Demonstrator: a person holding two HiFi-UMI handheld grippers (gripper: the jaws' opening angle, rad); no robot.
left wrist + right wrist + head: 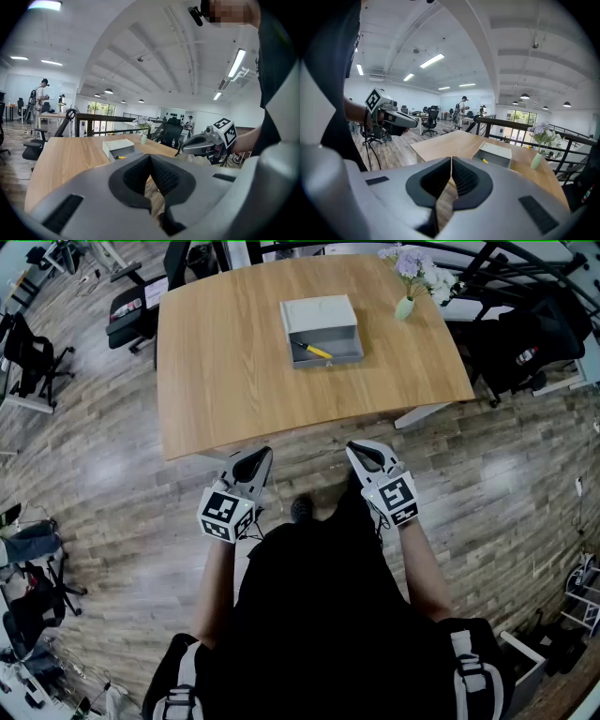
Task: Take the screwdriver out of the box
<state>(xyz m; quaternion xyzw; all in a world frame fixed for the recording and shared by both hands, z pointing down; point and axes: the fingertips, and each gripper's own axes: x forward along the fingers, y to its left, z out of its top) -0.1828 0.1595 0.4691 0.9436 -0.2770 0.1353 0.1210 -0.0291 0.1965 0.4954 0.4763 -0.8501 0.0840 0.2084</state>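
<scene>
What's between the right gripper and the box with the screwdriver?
Nothing stands there: the head view shows only a strip of floor and bare table between the right gripper and the box.

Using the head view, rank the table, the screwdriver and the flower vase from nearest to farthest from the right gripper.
From the right gripper:
1. Table, its near edge just ahead.
2. Screwdriver, in the open box, ahead-left.
3. Flower vase, beyond, near the table's far edge.
</scene>
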